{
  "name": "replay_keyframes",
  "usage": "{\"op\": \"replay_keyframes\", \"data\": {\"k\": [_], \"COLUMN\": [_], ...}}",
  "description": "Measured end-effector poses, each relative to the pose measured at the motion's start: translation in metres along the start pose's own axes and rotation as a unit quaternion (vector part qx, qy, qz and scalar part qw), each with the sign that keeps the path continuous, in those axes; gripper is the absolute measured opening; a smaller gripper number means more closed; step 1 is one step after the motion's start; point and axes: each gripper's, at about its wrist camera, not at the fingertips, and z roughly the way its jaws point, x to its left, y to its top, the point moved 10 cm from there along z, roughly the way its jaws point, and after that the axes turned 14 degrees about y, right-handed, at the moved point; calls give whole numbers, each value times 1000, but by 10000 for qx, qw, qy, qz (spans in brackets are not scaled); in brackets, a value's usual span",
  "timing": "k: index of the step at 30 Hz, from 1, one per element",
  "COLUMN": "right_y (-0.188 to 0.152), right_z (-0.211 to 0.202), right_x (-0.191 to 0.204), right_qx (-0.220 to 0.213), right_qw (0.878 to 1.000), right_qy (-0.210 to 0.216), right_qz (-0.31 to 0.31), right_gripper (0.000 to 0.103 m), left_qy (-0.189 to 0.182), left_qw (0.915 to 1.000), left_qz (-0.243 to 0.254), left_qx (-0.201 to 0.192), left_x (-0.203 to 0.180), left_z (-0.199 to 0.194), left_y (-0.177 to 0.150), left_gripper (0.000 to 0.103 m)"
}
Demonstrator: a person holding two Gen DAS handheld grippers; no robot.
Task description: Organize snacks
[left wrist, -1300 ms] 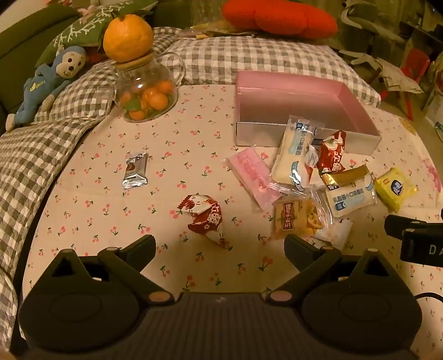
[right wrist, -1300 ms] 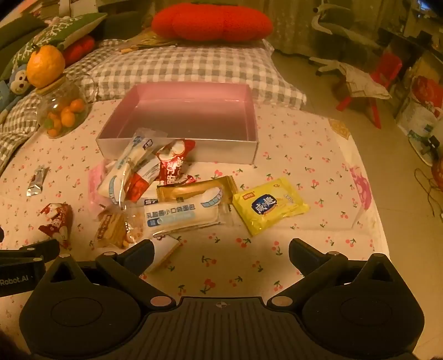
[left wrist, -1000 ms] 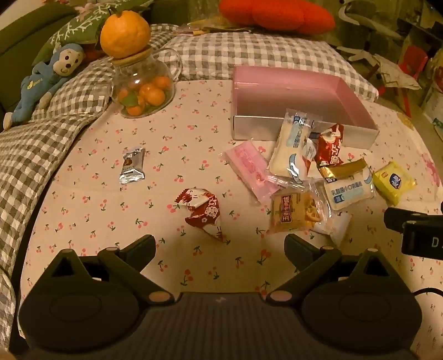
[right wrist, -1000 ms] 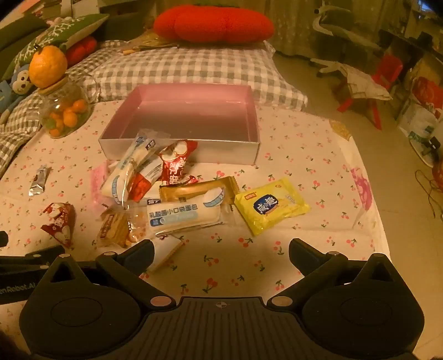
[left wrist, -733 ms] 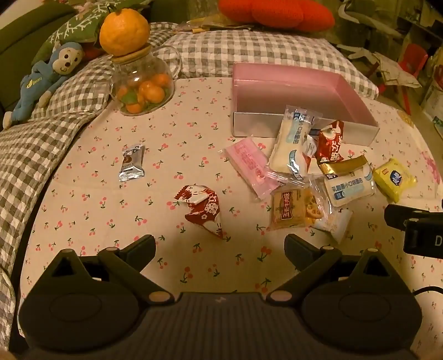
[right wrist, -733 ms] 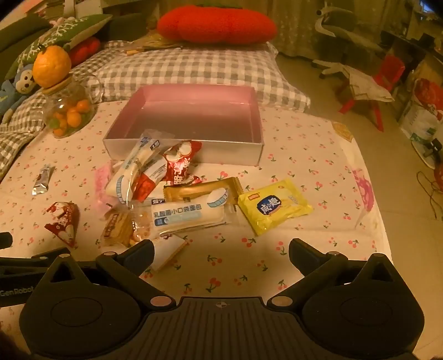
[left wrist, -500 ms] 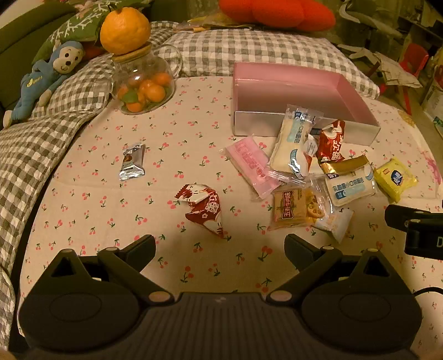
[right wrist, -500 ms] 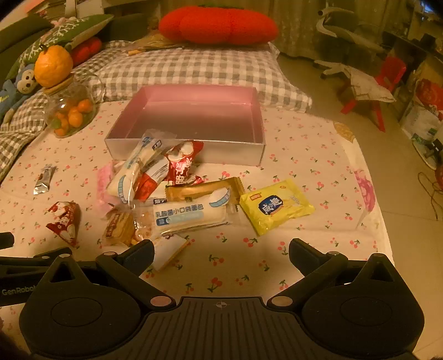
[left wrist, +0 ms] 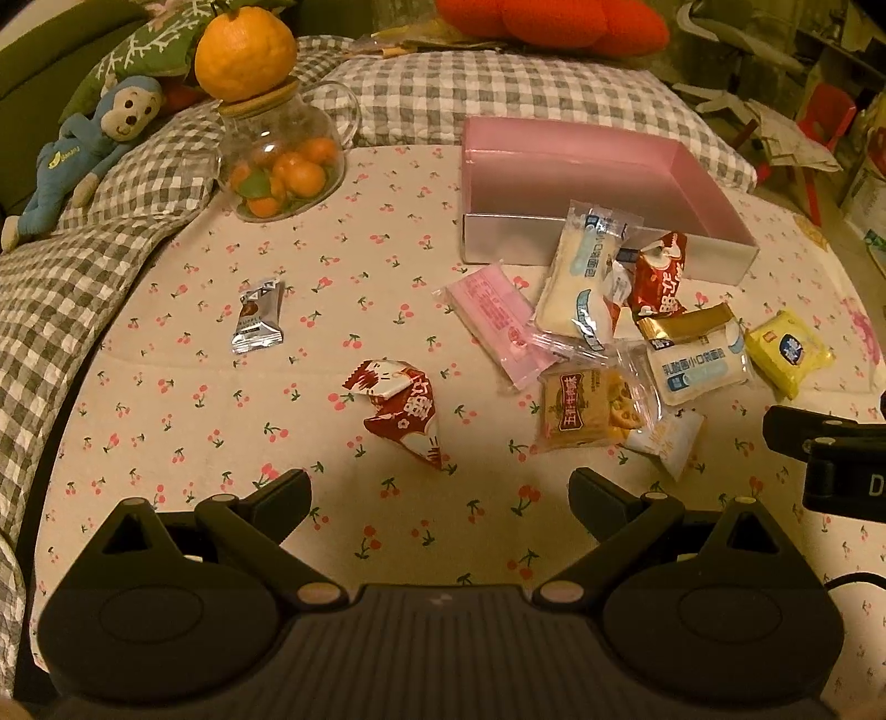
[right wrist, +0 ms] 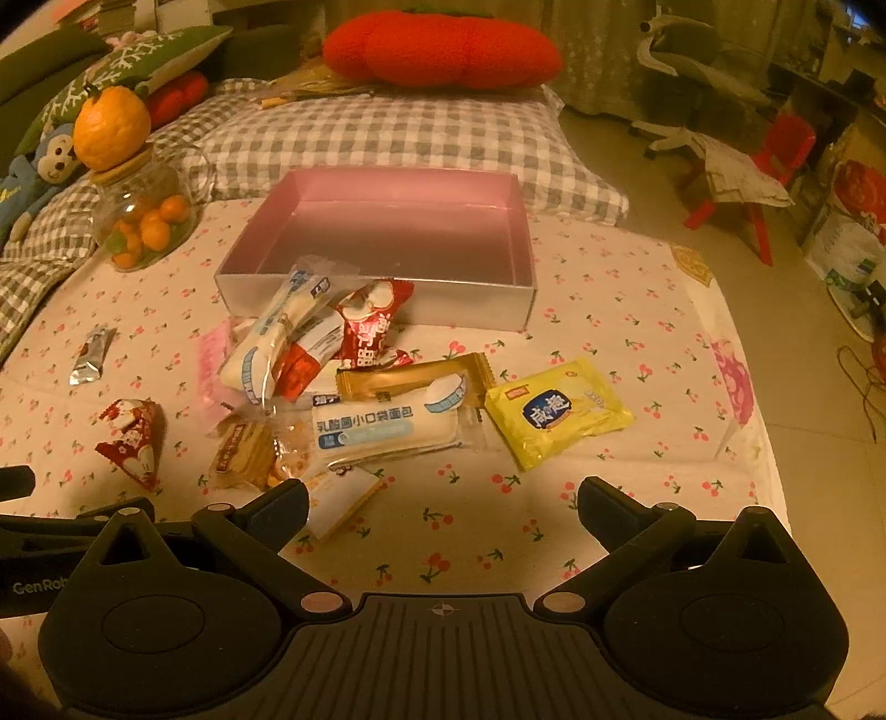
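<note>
On the bed, one cherry-print cloth point(left wrist: 166, 421) covers the working surface, with one checked pillow point(right wrist: 387, 138) at its far edge and one red cushion point(right wrist: 443, 50) behind that. One pink box point(right wrist: 387, 299) stands open and empty on the cloth, near the pillow. One glass jar point(left wrist: 277, 160) holding small oranges stands to the left of the box, with one large orange point(left wrist: 246, 47) resting on its lid. One blue monkey toy point(left wrist: 83, 155) lies at the far left.

Snack packets counted on the cloth: ten, all outside the box. Eight lie in one overlapping pile just in front of the box: one long white packet point(right wrist: 277, 338) leaning against the box wall, one red packet point(right wrist: 368, 327) beside it, one red-and-white packet point(right wrist: 307, 357) partly under those, one pink packet point(left wrist: 498, 321), one gold-and-white packet point(right wrist: 387, 421), one yellow packet point(right wrist: 556, 418) at the right edge, one clear biscuit packet point(left wrist: 587, 410), and one small white packet point(right wrist: 338, 498) nearest the grippers. Two lie apart to the left: one red triangular packet point(left wrist: 404, 410) and one small silver packet point(left wrist: 257, 318).

The left gripper point(left wrist: 440, 484) hangs above the cloth just short of the red triangular packet, jaws spread wide, holding nothing. The right gripper point(right wrist: 443, 498) hangs just short of the pile, jaws likewise spread and holding nothing.
</note>
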Motion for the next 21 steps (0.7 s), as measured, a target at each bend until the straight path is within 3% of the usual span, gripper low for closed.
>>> {"op": "replay_keyframes", "data": {"k": [21], "right_y": [-1], "right_z": [0], "right_x": [2], "right_qx": [15], "right_qw": [10000], "right_qy": [2], "right_qz": [-17], "right_gripper": [103], "left_qy": [-23], "left_qw": [10000], "left_qz": [20], "left_qx": [47], "left_x": [-1], "left_z": [0], "left_y": [-1], "left_gripper": [100]}}
